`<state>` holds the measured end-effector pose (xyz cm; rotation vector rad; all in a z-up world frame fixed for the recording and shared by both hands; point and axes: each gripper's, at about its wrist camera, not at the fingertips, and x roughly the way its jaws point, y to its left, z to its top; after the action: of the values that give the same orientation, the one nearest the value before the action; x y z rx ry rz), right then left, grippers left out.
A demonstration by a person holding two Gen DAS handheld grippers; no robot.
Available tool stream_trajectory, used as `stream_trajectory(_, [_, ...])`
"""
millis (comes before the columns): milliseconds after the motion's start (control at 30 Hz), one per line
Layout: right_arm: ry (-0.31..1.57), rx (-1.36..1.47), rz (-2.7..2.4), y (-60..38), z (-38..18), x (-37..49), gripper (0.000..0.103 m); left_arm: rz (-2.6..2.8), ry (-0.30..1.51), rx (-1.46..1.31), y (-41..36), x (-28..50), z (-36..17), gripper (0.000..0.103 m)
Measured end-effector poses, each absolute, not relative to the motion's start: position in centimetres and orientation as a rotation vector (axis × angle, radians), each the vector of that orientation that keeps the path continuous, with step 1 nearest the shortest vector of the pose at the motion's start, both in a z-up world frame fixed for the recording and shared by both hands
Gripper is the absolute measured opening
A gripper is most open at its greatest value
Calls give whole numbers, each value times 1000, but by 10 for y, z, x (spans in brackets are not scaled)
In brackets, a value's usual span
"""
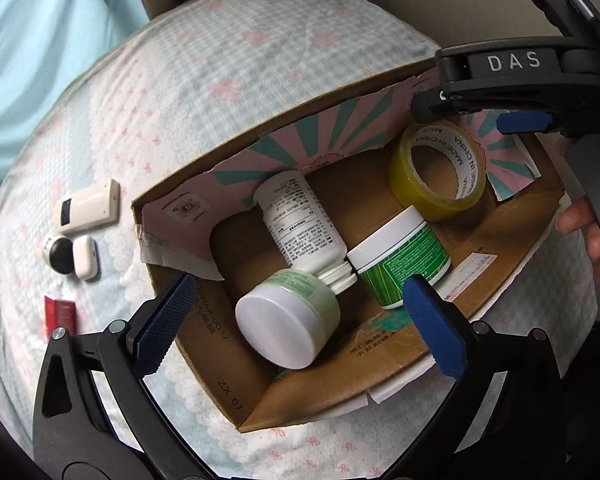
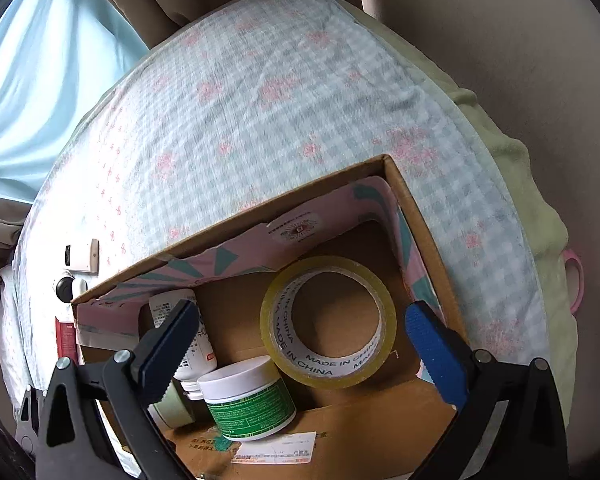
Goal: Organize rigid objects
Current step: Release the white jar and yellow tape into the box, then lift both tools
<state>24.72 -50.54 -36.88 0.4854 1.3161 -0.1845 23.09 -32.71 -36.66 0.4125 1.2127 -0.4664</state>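
Note:
An open cardboard box (image 1: 380, 364) (image 2: 420, 216) sits on the bed. Inside lie a white pill bottle (image 1: 300, 224) (image 2: 204, 352), a pale green jar with a white lid (image 1: 288, 320) (image 2: 176, 408), a green-labelled jar (image 1: 404, 256) (image 2: 248, 400) and a yellow tape roll (image 1: 436, 168) (image 2: 328, 320). My left gripper (image 1: 300, 324) is open and empty above the pale green jar. My right gripper (image 2: 300, 344) is open and empty above the tape roll; it also shows in the left wrist view (image 1: 468, 116) over the box's far corner.
Left of the box on the checked bedspread (image 1: 220, 60) lie a white remote-like device (image 1: 88, 206) (image 2: 82, 256), a black and white round item (image 1: 58, 254) (image 2: 65, 289), a white earbud case (image 1: 85, 256) and a red packet (image 1: 60, 312) (image 2: 65, 336). Curtains hang behind.

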Motion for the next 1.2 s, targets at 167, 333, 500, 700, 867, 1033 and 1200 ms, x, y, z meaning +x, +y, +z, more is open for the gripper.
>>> stream_trajectory(167, [1361, 495, -171, -506, -362, 236, 103, -467, 1208, 399, -322, 229, -358, 103])
stream_trajectory(333, [1341, 476, -159, -503, -349, 228, 103, -468, 1180, 379, -318, 225, -340, 103])
stream_trajectory(500, [1315, 444, -165, -500, -329, 220, 103, -461, 1163, 368, -315, 216, -320, 103])
stream_trajectory(700, [1265, 372, -153, -485, -292, 204, 103, -439, 1137, 324, -294, 197, -288, 103])
stream_trajectory(867, [1223, 327, -125, -464, -258, 189, 103, -387, 1117, 269, -256, 178, -257, 103])
stream_trajectory(1033, [1169, 296, -90, -433, -222, 174, 103, -344, 1068, 220, -198, 158, -223, 103])
stream_trajectory(1200, [1115, 254, -47, -384, -185, 163, 103, -299, 1039, 191, -132, 144, -200, 103])
